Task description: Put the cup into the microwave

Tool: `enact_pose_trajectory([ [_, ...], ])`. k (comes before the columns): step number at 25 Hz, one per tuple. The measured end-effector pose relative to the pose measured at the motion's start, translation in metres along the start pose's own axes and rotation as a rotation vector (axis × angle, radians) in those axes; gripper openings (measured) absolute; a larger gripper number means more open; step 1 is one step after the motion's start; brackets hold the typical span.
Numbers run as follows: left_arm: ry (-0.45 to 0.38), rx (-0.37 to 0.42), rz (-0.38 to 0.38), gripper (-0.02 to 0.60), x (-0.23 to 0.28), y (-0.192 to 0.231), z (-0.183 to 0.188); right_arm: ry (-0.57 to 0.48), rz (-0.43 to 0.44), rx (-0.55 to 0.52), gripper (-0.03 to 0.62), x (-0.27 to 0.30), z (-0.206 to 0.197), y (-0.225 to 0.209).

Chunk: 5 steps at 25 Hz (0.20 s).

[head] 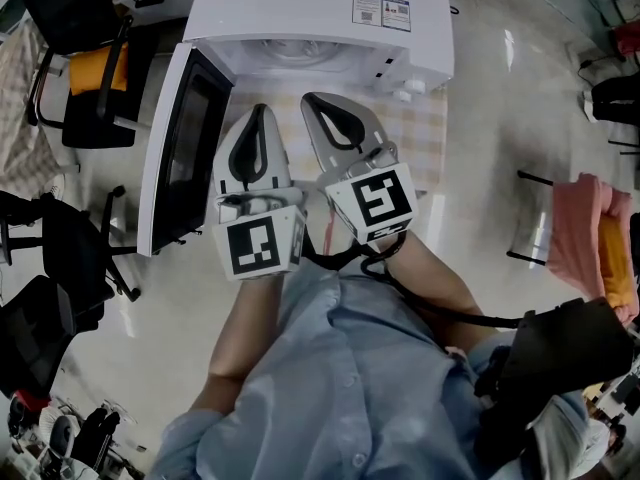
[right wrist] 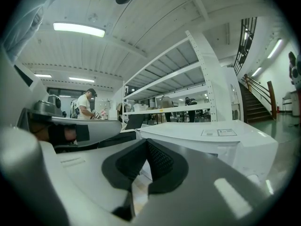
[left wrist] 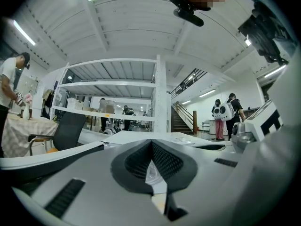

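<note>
Left gripper (head: 258,110) and right gripper (head: 312,99) are closed, empty, before the open microwave (head: 300,8); no cup shows, so its handling stays unjudged

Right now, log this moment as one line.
microwave door: open | left gripper: shut, empty | right gripper: shut, empty | cup: not seen

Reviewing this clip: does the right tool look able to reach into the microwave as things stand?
Probably yes. The door is swung wide open to the left, and the right tool sits shut just in front of the open microwave, pointing at its cavity. Nothing shows between the two.
</note>
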<state>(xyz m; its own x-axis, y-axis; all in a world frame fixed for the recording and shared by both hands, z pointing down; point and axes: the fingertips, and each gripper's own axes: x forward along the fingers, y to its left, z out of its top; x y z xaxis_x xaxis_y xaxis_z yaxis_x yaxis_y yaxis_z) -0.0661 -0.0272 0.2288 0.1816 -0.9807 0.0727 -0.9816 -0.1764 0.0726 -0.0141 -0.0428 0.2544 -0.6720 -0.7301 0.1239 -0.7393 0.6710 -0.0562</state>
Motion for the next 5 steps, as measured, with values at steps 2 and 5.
enact_pose_trajectory([
  [2,0.003,-0.004,0.003,0.006,0.0006,0.0004,-0.0009,-0.003,0.005,-0.001,0.002,0.0009,0.0012,-0.0005],
  [5,0.005,-0.006,0.008,0.006,0.0006,0.0008,-0.0023,0.0,0.004,0.003,0.002,0.0005,-0.0001,-0.0017],
])
